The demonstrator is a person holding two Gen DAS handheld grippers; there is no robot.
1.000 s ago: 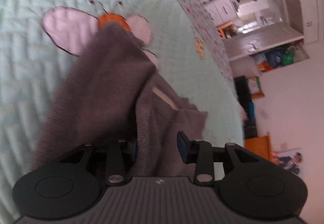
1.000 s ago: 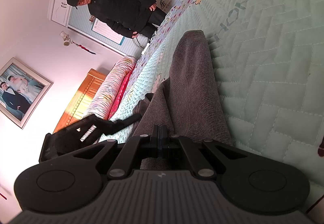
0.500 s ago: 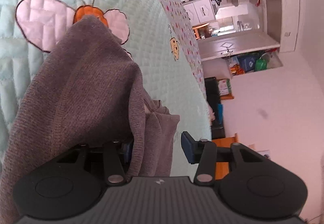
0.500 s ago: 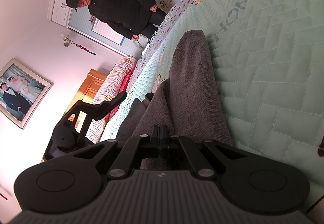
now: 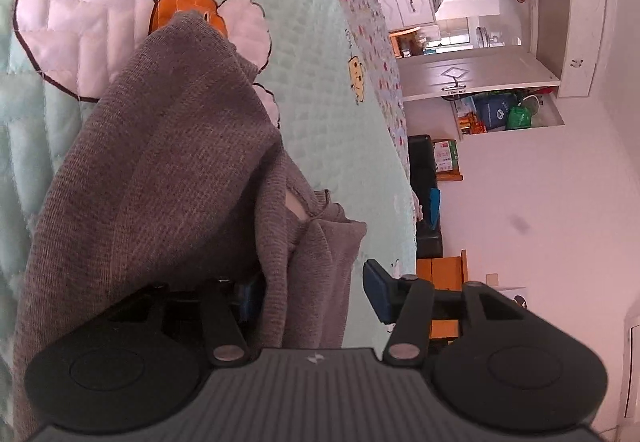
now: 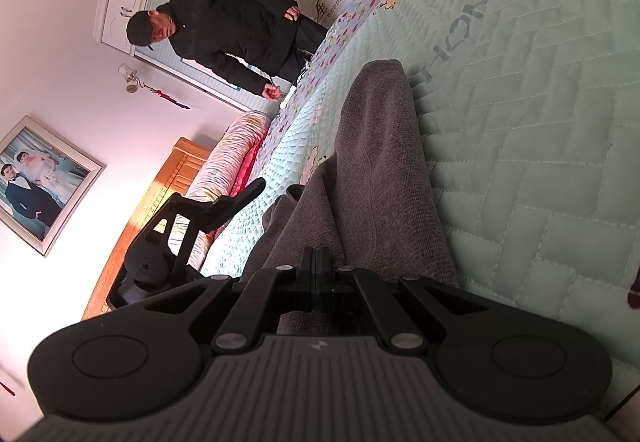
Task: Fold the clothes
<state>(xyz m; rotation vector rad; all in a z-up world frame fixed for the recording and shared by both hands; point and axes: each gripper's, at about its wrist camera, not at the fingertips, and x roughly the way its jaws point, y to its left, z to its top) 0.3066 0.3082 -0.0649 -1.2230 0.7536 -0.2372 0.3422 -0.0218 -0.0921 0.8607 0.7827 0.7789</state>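
Garment point(image 5: 168, 170) on quilt point(image 5: 328, 90), apparently over bee patch point(image 5: 184, 4).

A grey-brown knit garment point(image 5: 168, 162) with a fine ribbed weave is lying on a pale mint quilt point(image 5: 328, 114) that is showing a stitched herringbone pattern, an orange bee point(image 5: 176, 4) with pink wings and grey lettering point(image 6: 472, 14). The quilt's border point(image 5: 360, 22) is carrying small multicoloured prints. Both grippers are showing black bodies, and the left gripper point(image 5: 314, 292) is showing blue pads point(image 5: 376, 282).
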